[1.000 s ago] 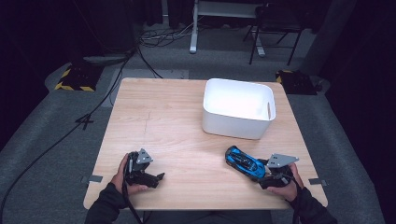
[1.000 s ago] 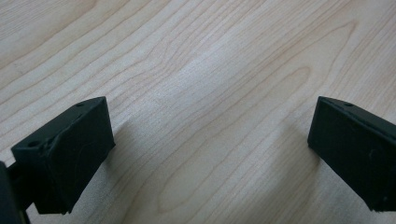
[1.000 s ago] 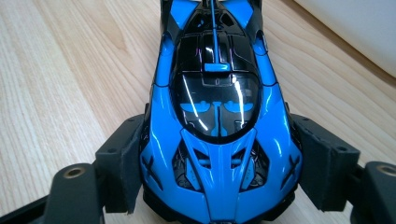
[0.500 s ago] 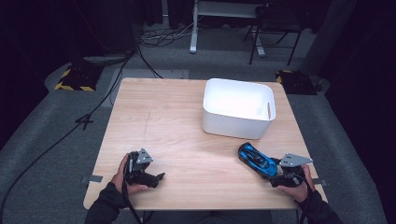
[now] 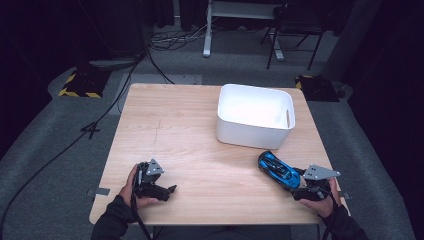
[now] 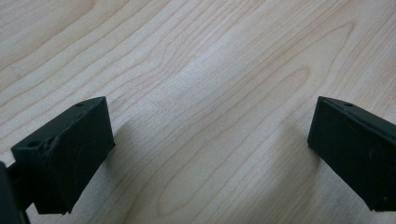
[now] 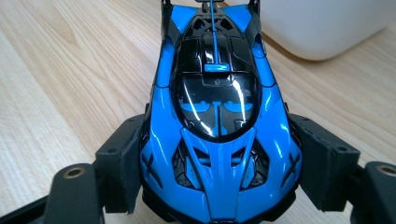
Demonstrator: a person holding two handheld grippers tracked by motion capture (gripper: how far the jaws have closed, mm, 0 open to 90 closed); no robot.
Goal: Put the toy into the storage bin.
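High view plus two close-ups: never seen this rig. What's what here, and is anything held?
No robot arm: a person holds a two-jaw gripper in each hand at a wooden table. The high view comes from a fixed camera above the person's side, looking forward and down. The left gripper sits near the front left edge; the right gripper is at the front right. Each close-up comes from a camera riding on one gripper, looking along its black jaws. In the left gripper view the jaws stand wide apart over bare wood, holding nothing. In the right gripper view the jaws press both sides of a blue toy car, so it is gripped. A white bin stands just beyond the car.
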